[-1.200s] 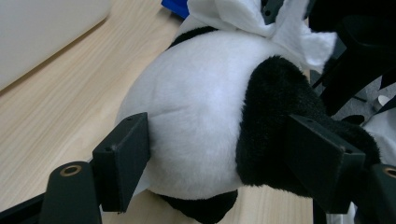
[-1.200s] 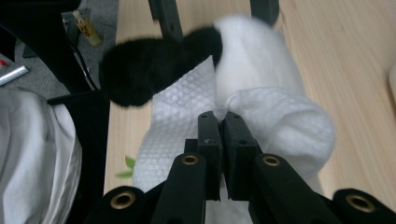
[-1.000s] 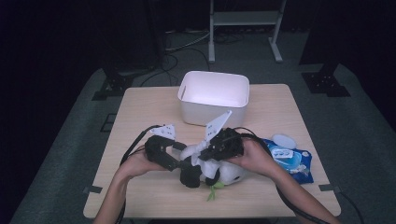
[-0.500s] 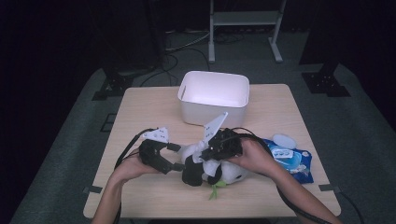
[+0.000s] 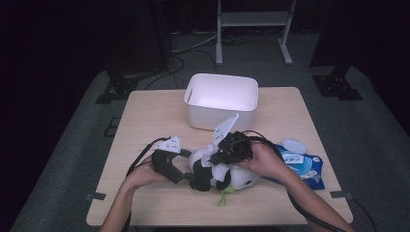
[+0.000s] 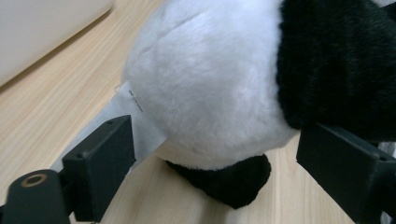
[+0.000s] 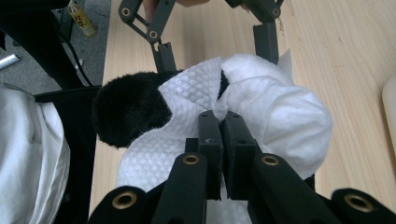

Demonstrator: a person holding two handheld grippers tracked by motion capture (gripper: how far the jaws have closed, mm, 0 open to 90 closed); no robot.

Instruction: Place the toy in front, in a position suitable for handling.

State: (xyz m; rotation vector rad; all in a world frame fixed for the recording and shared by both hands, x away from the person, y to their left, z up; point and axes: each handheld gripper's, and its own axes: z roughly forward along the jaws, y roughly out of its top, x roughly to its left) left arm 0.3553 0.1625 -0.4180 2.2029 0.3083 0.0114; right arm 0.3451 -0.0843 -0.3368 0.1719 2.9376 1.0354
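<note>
Your light wooden table [image 5: 145, 121] carries everything here. At its far middle stands the white rectangular plastic bin [image 5: 221, 100]. Toward the near edge, between your two hands, lies the black-and-white plush panda toy [image 5: 227, 175], with a small green leaf piece [image 5: 225, 195] poking out toward you. To the right of the panda, just beside your right hand, lies the blue soft pack of wet wipes [image 5: 302, 164], its white round lid [image 5: 292, 146] at the far end.

Your right gripper [image 7: 221, 119] sits over the panda with its jaws together, clamped on a white embossed wet wipe [image 7: 187, 93] that drapes over the toy's white body and part of a black furry limb [image 7: 126, 105].

Your left gripper [image 6: 212, 154] comes in from the left at table level. Its jaws have just been opening and now stand wide apart on either side of the panda's white rump [image 6: 205, 84] and black foot [image 6: 229, 179]; the pads do not press on the fur. A white fabric label [image 6: 119, 116] trails from the toy beside the left jaw.
</note>
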